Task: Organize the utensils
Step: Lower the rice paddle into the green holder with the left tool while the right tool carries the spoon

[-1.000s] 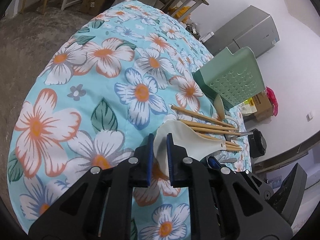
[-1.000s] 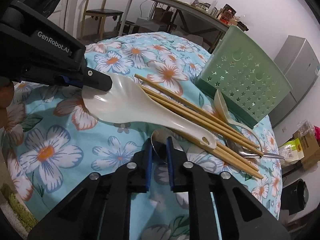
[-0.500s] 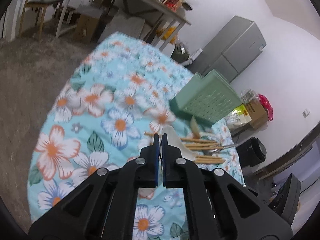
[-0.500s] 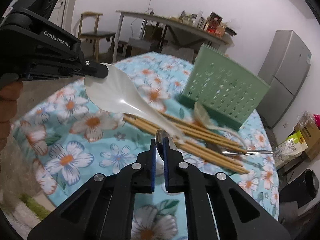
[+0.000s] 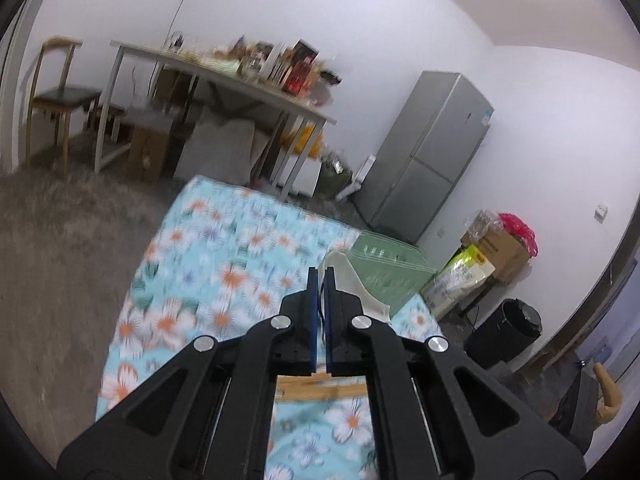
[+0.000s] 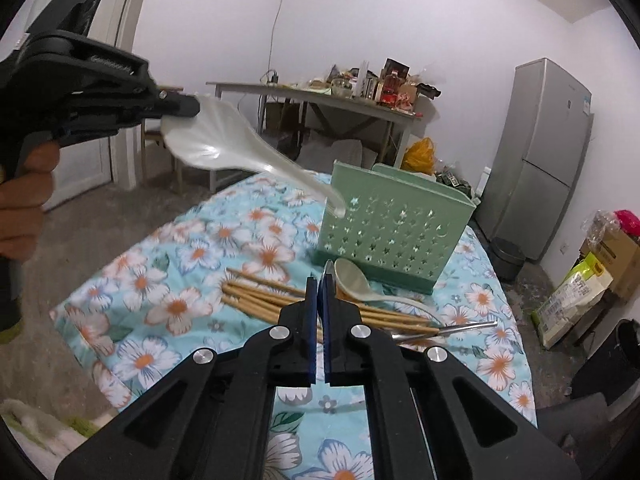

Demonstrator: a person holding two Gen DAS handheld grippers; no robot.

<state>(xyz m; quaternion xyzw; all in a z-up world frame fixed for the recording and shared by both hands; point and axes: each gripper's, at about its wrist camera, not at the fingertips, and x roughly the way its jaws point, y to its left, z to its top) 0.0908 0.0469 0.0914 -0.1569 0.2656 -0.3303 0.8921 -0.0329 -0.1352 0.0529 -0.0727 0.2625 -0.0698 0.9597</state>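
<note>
The green basket (image 6: pixel 394 228) stands upright on the flowered cloth (image 6: pixel 168 280). Its front is blocked low down by chopsticks (image 6: pixel 280 300), a small spoon (image 6: pixel 352 282) and a metal handle (image 6: pixel 464 326). Left of the basket the cloth lies bare. Above the basket's left corner hangs the white rice paddle (image 6: pixel 240 152).
</note>
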